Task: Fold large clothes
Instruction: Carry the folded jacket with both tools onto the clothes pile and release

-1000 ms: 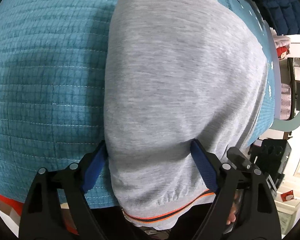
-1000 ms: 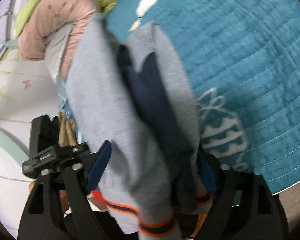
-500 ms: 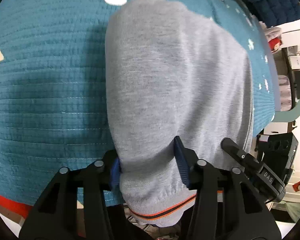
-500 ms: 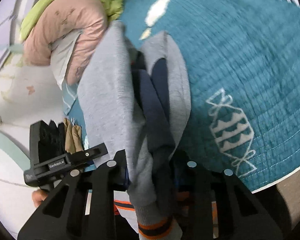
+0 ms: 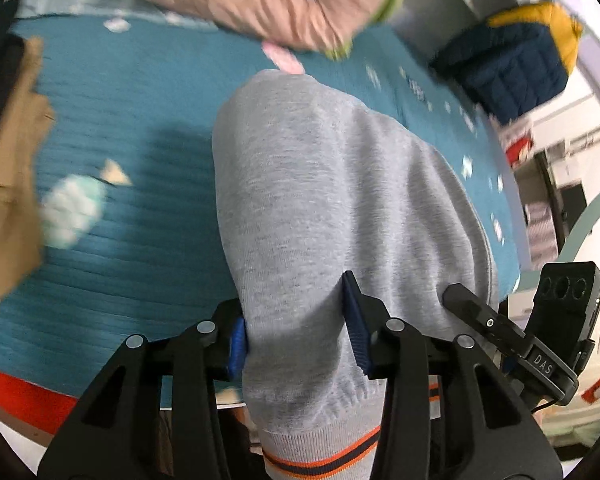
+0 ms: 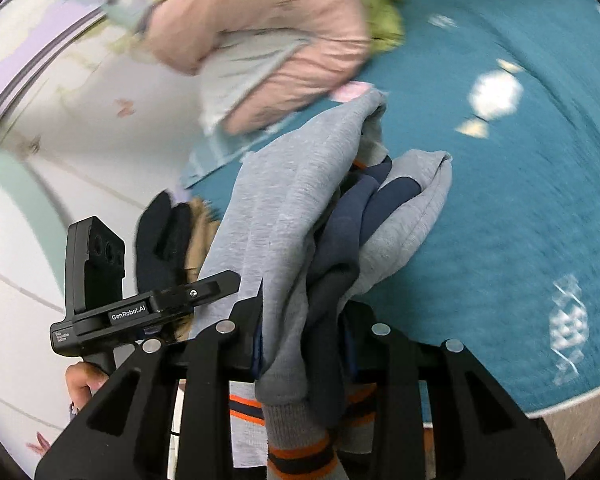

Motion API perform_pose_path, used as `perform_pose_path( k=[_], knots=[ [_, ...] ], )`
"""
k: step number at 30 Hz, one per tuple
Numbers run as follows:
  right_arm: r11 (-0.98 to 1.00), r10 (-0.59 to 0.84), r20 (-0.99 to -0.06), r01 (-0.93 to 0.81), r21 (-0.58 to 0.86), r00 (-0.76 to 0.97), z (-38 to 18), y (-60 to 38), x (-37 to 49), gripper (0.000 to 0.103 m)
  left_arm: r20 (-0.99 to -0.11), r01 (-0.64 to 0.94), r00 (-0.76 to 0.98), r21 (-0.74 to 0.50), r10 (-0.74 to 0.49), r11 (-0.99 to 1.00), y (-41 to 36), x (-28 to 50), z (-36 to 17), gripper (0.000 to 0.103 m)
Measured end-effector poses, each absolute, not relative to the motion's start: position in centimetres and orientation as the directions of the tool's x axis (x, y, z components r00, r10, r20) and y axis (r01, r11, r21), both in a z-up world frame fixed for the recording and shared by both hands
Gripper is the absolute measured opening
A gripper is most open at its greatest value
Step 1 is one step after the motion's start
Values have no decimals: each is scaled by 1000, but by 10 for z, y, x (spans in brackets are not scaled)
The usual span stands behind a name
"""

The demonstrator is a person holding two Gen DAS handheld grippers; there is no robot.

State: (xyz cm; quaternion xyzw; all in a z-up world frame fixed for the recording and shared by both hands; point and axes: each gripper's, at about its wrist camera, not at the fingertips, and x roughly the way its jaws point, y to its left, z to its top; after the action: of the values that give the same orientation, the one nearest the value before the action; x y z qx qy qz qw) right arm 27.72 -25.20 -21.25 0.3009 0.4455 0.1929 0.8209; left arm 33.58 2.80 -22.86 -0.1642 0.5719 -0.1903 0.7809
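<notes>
My left gripper (image 5: 300, 336) is clamped on the ribbed hem end of the grey sweatshirt (image 5: 332, 208). The blue pads (image 5: 356, 324) press in from both sides, and they are closing a touch further on the fabric bunched between them. The orange-and-navy striped hem (image 5: 320, 460) hangs behind the fingers, towards me. My right gripper (image 6: 304, 344) is clenched on a thicker wad of the same grey sweatshirt (image 6: 291, 208): grey outer layer, navy lining (image 6: 352, 232) and striped cuff or hem all pinched together.

The first risk is right at the fingers. On the right I seem to hold several layers at once, so the fold line may come out crooked, or an inner layer may slide free if I pull. On the left only a narrow bite of hem sits between the pads, and I judge that a quick tug could strip it out.

Ahead of the fingers the sweatshirt drapes forward and down onto the teal quilted bedspread (image 5: 131, 128). It still drags there, so the far end may crumple or roll under rather than lie flat when I carry it over.

Further out, beyond the garment's far edge, a pink padded jacket with green lining (image 6: 267, 40) lies close to it. Swinging the cloth forward could land it on that pile or catch it. To the right of my left fingers, far off, a navy and yellow quilted jacket (image 5: 512, 60) sits at the bed's edge, probably clear. The frames are blurred, so I cannot tell how even the two held corners are.
</notes>
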Motion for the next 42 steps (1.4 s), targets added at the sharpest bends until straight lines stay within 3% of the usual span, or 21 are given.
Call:
perform_pose_path(
  k=[9, 17, 21, 23, 25, 28, 33, 42],
  knots=[
    [682, 718, -509, -335, 650, 475, -140, -102, 348, 27, -779, 31, 507, -411, -369, 911, 181, 324, -133, 41],
    [551, 830, -426, -417, 723, 359, -141, 41, 402, 27, -778, -141, 621, -233, -97, 962, 307, 327, -77, 41],
    [654, 756, -616, -293, 698, 222, -206, 100, 420, 43, -845, -264, 535, -182, -13, 947, 362, 340, -118, 52],
    [702, 712, -677, -236, 672, 189, -235, 106, 421, 43, -863, -366, 497, -118, 87, 923, 382, 338, -149, 54],
    [706, 708, -682, -218, 674, 181, -252, 104, 415, 45, -864, -407, 494, -136, 92, 903, 390, 332, -165, 67],
    [695, 719, -664, -226, 683, 205, -254, 98, 410, 53, -844, -394, 531, -170, 73, 903, 387, 323, -170, 73],
    [699, 716, -643, -277, 660, 272, -235, 78, 391, 56, -797, -408, 583, -121, 157, 905, 377, 303, -147, 78],
    [773, 630, -646, -432, 465, 431, -161, 22, 313, 61, -661, -326, 709, 1, 245, 945, 302, 223, -103, 91]
  ],
)
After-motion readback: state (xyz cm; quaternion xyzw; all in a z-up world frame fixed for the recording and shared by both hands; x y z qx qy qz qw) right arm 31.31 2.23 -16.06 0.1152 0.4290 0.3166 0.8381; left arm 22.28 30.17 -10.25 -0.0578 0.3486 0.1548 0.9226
